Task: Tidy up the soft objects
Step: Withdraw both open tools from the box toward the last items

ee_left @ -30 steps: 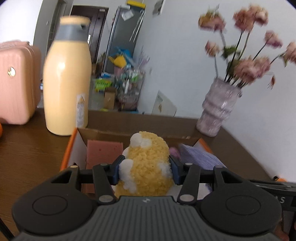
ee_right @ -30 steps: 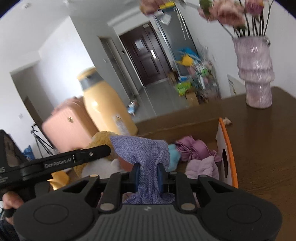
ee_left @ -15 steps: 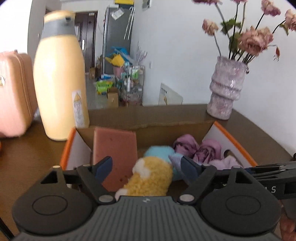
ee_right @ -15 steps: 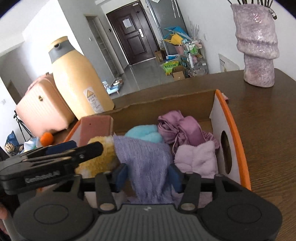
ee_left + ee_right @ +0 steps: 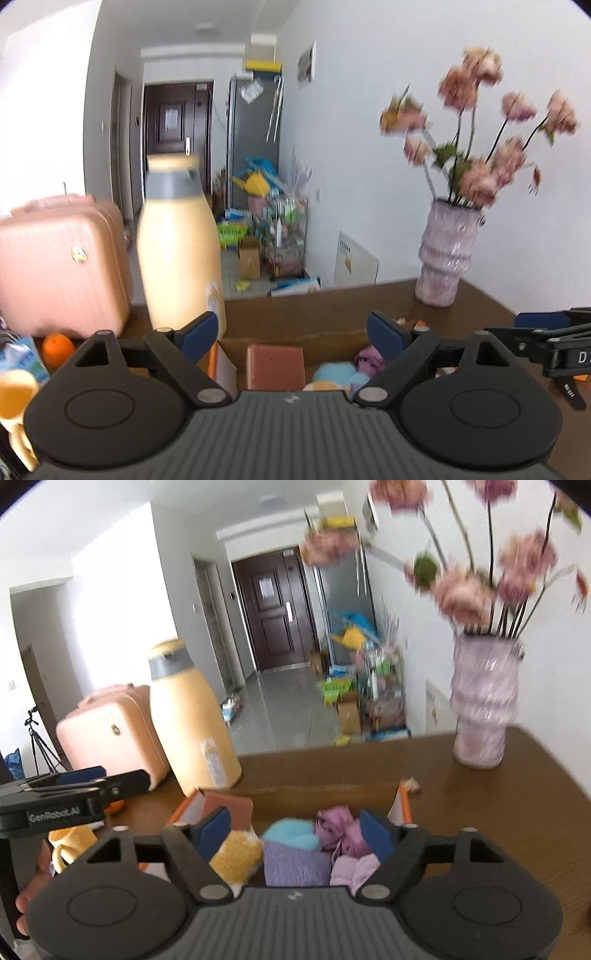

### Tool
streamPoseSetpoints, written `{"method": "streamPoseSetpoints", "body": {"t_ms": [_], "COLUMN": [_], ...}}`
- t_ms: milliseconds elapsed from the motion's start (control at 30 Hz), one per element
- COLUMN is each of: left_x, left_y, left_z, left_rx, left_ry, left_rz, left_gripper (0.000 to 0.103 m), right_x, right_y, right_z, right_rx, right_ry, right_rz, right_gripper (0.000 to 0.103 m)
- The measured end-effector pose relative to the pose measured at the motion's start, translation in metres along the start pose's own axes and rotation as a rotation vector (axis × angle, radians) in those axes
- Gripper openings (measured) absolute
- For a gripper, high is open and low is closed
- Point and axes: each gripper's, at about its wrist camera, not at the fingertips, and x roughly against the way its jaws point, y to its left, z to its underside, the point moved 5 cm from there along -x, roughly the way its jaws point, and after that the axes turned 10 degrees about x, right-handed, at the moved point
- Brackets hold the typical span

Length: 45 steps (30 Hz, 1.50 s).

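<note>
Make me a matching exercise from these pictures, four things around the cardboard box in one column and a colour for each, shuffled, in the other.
Things:
1. suitcase
2. big bottle
3. vase
4. fluffy ball in the box

Colours:
A. light blue
B. pale purple
C. pink
D. cream yellow with a grey band

Pairs: 1-C, 2-D, 3-B, 4-A
</note>
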Motion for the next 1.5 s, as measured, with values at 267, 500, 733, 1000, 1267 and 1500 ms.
{"method": "streamPoseSetpoints", "body": {"t_ms": [267, 500, 733, 1000, 1267, 1500], "left_x": [0.081, 0.147, 0.196, 0.244, 0.279, 0.266], "left_y": [-0.001, 0.008, 0.01, 0.02, 0.034, 0.054], "left_z": [-0.006, -0.002, 0.028, 0.099, 0.186, 0.218], "left_rx": [-0.045, -0.046, -0.04, -0.038, -0.011, 0.012], "left_ry": [-0.121, -0.277, -0.346, -0.322, -0.222, -0.11], "left_rz": [-0.005, -0.046, -0.031, -0.001, 0.025, -0.033], "left_gripper": [0.101, 0.103, 0.103, 0.103, 0.103, 0.103], "right_x": [0.082, 0.142, 0.184, 0.229, 0.258, 0.251], "right_y": [0.018, 0.036, 0.049, 0.081, 0.109, 0.127], "right_z": [-0.016, -0.012, 0.016, 0.089, 0.179, 0.24], "right_rx": [0.094, 0.158, 0.161, 0.181, 0.15, 0.174], "right_ry": [-0.131, -0.275, -0.379, -0.434, -0.404, -0.258], "right_rz": [0.103, 0.215, 0.265, 0.264, 0.258, 0.193], "right_gripper": [0.098, 0.103, 0.103, 0.103, 0.103, 0.103]}}
